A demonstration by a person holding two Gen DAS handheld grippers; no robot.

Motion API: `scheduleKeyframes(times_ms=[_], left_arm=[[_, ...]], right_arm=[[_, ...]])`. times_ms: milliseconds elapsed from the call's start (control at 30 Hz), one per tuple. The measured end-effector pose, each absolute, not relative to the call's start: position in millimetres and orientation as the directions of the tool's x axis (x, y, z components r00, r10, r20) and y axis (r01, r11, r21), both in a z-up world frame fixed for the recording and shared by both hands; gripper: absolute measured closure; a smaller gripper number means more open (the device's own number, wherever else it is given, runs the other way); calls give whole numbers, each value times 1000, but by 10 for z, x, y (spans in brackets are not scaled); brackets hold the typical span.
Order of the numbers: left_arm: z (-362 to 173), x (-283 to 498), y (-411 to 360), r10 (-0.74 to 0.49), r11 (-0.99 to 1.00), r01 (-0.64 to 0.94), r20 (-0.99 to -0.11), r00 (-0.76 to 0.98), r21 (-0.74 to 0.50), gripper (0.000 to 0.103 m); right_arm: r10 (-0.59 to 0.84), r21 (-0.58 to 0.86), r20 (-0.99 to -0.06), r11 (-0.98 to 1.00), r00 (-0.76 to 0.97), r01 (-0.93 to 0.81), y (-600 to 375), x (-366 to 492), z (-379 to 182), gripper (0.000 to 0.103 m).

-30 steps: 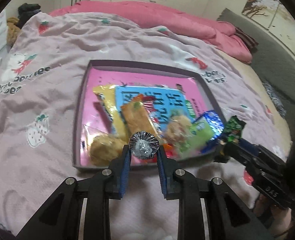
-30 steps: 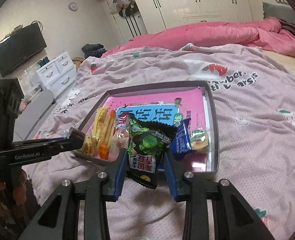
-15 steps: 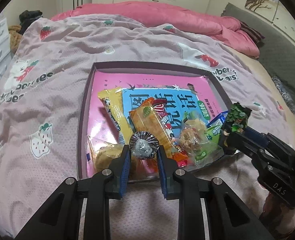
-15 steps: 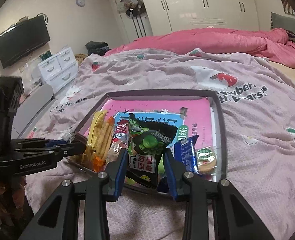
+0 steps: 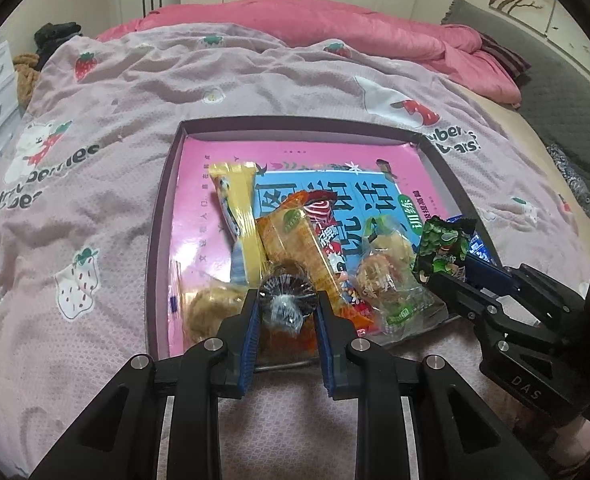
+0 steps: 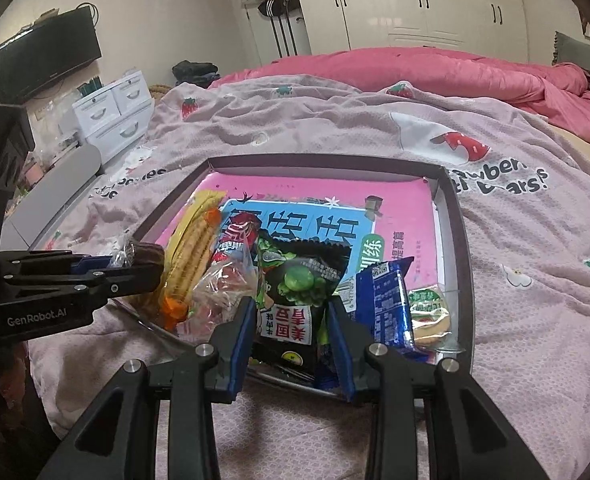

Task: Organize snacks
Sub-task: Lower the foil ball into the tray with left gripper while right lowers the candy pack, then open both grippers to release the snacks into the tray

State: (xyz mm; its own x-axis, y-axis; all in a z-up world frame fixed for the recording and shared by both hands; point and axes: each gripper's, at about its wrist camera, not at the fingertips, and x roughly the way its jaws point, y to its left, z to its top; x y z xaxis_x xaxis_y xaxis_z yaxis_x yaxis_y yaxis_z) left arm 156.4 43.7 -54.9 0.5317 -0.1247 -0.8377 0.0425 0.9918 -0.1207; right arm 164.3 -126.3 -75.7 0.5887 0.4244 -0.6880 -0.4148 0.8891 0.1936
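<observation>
Gripping a small round snack in clear wrap (image 5: 286, 305), the left gripper (image 5: 287, 312) hangs over the near edge of the dark-rimmed tray (image 5: 157, 216), its blue-padded fingers (image 5: 251, 320) pressed against the snack's two sides. From the right wrist view that same snack (image 6: 145, 254) shows as a dark puck in crinkled film at the tray's near-left corner. The right gripper (image 6: 291, 322) is clamped on a black and green pea packet (image 6: 301, 296), held upright above the near edge towards the right; the left wrist view shows that packet (image 5: 443, 250) near the near-right corner.

Lying inside the tray on a pink and blue book cover (image 5: 335, 192) are a yellow packet (image 5: 239, 208) angled towards the far-left, an orange wafer bar (image 5: 295, 244) beside it, a red-printed packet (image 5: 327, 240) partly under the bar, and a clear bag of brown pieces (image 5: 383, 276) near the near edge. A pale round bun in wrap (image 5: 211, 308) sits at the near-left corner. A blue packet (image 6: 387, 308) stands tilted just right of the pea packet, with a small green-labelled clear pack (image 6: 429, 312) beside it by the right rim.

The tray rests on a lilac strawberry-print blanket (image 5: 95, 184).
</observation>
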Motion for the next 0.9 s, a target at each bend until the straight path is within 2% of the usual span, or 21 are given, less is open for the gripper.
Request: scheduleKeyframes(times_ms=[700,900], left_arm=[[-570,1558,436,-137,990,45,-841,523,-134,76],[-523,1527,423,-137,990,47,-834,534,-132,63]], right_arm=[[425,217,-681,895,596,-389,-1353,1610,-720,66],[422,227,-678,899,602,-374,-1395,1604,-700,65]])
